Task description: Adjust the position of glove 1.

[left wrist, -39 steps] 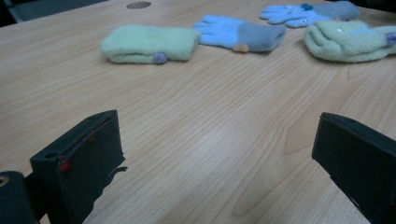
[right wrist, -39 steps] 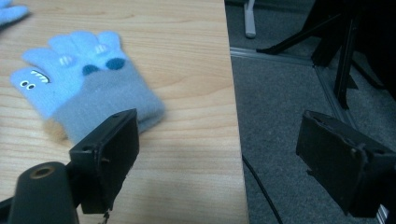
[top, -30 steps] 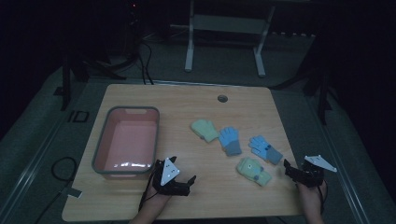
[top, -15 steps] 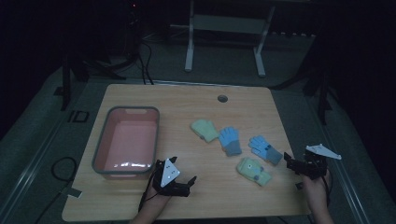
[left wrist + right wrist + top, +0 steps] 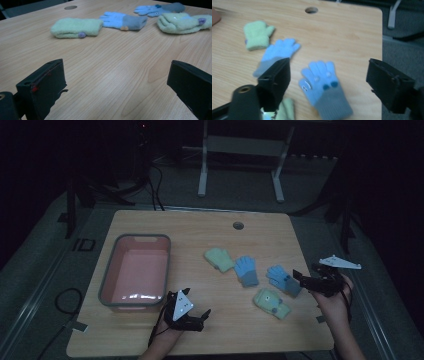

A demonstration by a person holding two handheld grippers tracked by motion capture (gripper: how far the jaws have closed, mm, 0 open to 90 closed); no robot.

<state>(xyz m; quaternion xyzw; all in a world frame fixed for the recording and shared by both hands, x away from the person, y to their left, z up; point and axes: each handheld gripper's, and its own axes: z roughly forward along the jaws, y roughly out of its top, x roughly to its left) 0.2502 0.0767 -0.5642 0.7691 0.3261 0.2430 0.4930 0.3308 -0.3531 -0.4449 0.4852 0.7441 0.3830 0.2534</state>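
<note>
The right gripper [image 5: 305, 279] hangs above the surface [image 5: 200, 227] near its right edge, over the blue glove with dark dots [image 5: 283, 279], its jaws wide apart with nothing between them, though they have just been closing a little. That glove lies flat near the right edge, between another blue glove [image 5: 246, 270] and a pale green mitten [image 5: 271, 302], with a second green mitten [image 5: 219, 259] further left. The left gripper [image 5: 197, 316] sits low at the front edge beside the pink tub [image 5: 134, 270], jaws wide open and empty
</note>
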